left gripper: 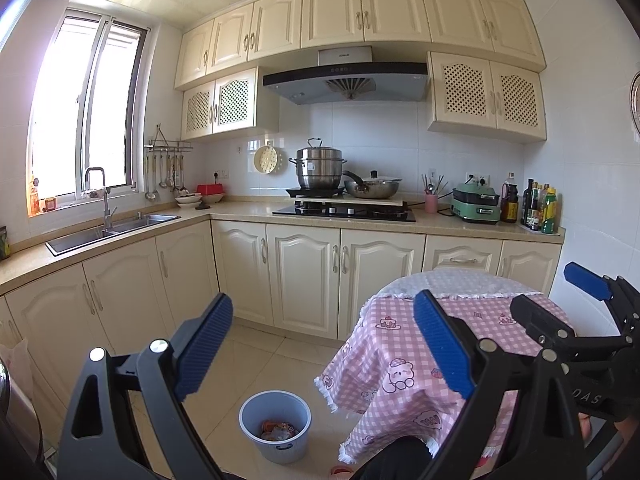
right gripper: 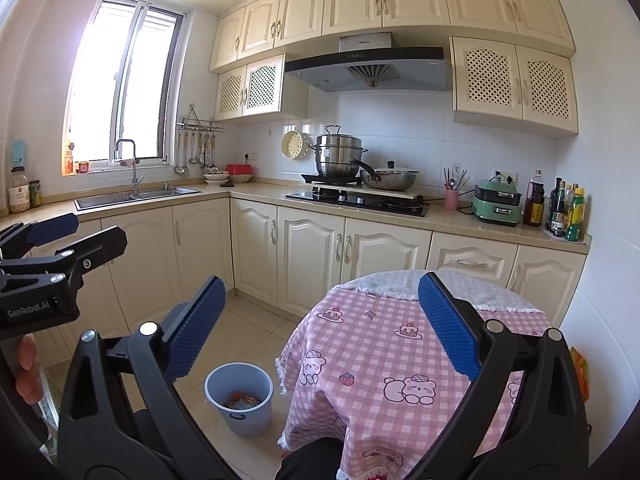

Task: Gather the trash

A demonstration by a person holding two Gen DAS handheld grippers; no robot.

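Both tongs are spread wide with nothing between their blue ribbed pads. From the left wrist view, the left tongs hang above the floor, one pad over the tiles and the other over the edge of the round table. The right tongs sit the same way in their own view — one pad over the floor, one over the tabletop. Each pair also shows at the side of the other's picture, held beside it.

Down on the tile floor, just beside the table's hanging pink checked cloth, stands a pale blue bin. Inside it lies the trash — crumpled orange and red wrappers at the bottom. The tabletop that shows carries only the cloth, with a white lace cover across its far part.

Behind is a cream kitchen: a sink under the window, a stove with a steel steamer pot and a lidded pan, a pink cup of utensils, a green cooker and a cluster of bottles at the counter's far right end.
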